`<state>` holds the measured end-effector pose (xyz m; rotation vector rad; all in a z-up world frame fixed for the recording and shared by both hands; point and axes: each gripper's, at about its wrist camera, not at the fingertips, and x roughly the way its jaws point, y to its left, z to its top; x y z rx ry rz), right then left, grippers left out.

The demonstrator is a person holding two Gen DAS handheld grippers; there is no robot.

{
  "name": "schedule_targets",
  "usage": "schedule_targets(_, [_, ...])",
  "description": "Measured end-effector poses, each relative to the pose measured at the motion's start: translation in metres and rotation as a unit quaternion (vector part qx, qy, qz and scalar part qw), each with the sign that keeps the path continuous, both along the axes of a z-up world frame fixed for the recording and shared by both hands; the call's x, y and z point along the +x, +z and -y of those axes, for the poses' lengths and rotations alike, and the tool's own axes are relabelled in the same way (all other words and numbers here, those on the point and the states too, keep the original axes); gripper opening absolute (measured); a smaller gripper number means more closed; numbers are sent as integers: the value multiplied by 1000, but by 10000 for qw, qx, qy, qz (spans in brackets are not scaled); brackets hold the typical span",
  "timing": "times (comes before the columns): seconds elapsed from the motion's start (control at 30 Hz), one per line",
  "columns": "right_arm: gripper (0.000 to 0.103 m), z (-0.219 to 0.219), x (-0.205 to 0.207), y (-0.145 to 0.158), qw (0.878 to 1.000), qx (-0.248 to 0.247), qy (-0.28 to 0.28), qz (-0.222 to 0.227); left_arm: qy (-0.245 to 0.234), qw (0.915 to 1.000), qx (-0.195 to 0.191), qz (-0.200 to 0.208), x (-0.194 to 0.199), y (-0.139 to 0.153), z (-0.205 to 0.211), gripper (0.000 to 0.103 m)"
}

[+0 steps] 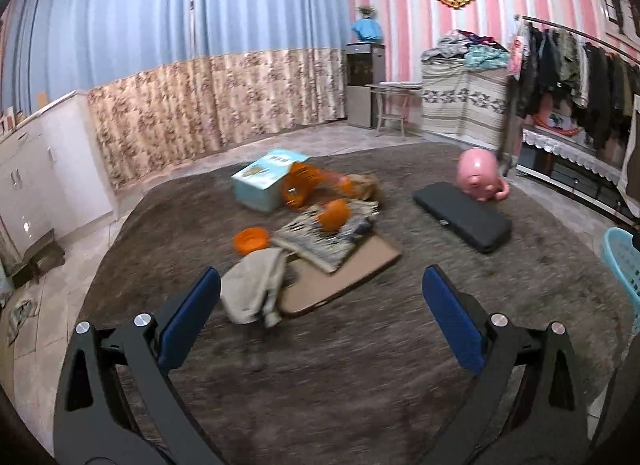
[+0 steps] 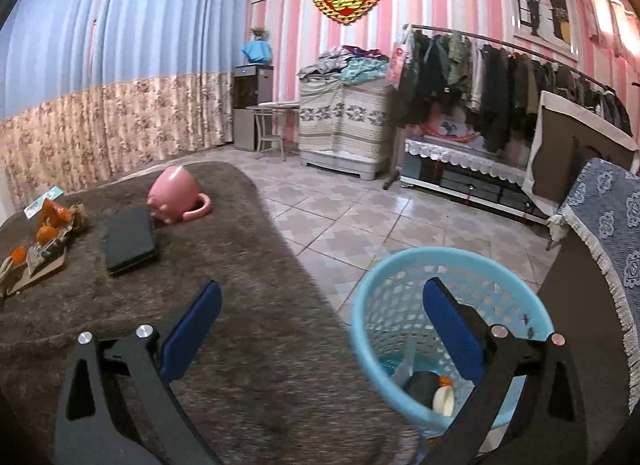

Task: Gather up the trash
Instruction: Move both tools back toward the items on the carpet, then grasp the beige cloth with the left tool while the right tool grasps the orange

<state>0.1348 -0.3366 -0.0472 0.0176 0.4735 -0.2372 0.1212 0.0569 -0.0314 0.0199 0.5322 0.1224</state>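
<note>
Trash lies scattered near the middle of the brown rug [image 1: 360, 365] ahead of me: a crumpled beige cloth [image 1: 256, 285] nearest my left gripper [image 1: 322, 293], a flat sheet of cardboard [image 1: 340, 277] just beside it with a patterned wrapper [image 1: 320, 233] on top, an orange cup [image 1: 334, 215] resting on that wrapper, an orange lid [image 1: 251, 240] lying next to it, and a light blue box [image 1: 264, 181] tipped against an orange container [image 1: 298, 189] farther back. My left gripper is spread wide and holds nothing, hanging above the rug short of the beige cloth. A black case [image 1: 464, 217] lies flat on the rug to the right of the pile, and a pink piggy bank [image 1: 478, 175] sits just behind it. My right gripper [image 2: 322, 293] is likewise spread wide and empty, with its right finger over the light blue basket [image 2: 384, 305], which stands on the tiled floor [image 2: 360, 217] at the rug's edge. Inside the basket I can see a dark item, a white cap and something orange, though I cannot make out what they are.
</note>
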Motion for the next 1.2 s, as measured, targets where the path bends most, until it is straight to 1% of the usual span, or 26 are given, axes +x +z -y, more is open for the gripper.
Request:
schedule_targets(0.2, [98, -32, 7, -8, 9993, -32, 339, -127, 345, 9991, -147, -184, -2, -16, -37, 98])
schedule_targets(0.37, [98, -57, 13, -15, 9978, -61, 606, -249, 445, 9979, -316, -352, 3, -31, -51, 98])
schedule_targets(0.57, [98, -84, 24, -26, 9948, -161, 896, -445, 469, 9963, -406, -589, 20, -48, -62, 98])
schedule_targets(0.67, [98, -92, 26, -29, 9933, -228, 1010, -516, 482, 9945, -543, -758, 34, -54, -71, 97])
schedule_targets(0.73, [98, -98, 28, -32, 9922, -301, 1065, -580, 491, 9932, -544, -906, 46, -57, -74, 96])
schedule_targets(0.8, [98, -102, 32, -34, 9915, -321, 1097, -630, 438, 9926, -496, -1017, 56, -60, -76, 87])
schedule_targets(0.83, [98, -105, 33, -35, 9911, -324, 1114, -649, 355, 9925, -437, -1089, 64, -61, -75, 79])
schedule_targets(0.87, [98, -107, 34, -35, 9909, -328, 1123, -659, 331, 9922, -403, -1130, 67, -63, -75, 63])
schedule_targets(0.9, [98, -109, 35, -36, 9907, -333, 1135, -678, 306, 9916, -390, -1192, 71, -64, -76, 55])
schedule_targets(0.93, [98, -112, 35, -37, 9903, -334, 1149, -703, 270, 9904, -419, -1292, 75, -66, -77, 42])
schedule_targets(1.0, [98, -116, 37, -38, 9895, -324, 1191, -749, 231, 9910, -543, -1201, 71, -64, -83, 31])
schedule_targets(1.03, [98, -120, 37, -38, 9891, -319, 1220, -763, 219, 9917, -547, -1144, 68, -63, -84, 22])
schedule_targets(1.1, [98, -127, 39, -38, 9883, -321, 1269, -783, 267, 9943, -421, -939, 62, -55, -89, 16])
schedule_targets(1.13, [98, -130, 40, -38, 9879, -324, 1291, -792, 351, 9959, -319, -773, 58, -49, -94, 11])
schedule_targets(1.2, [98, -140, 43, -37, 9867, -318, 1372, -816, 505, 9968, -232, -571, 55, -40, -104, 11])
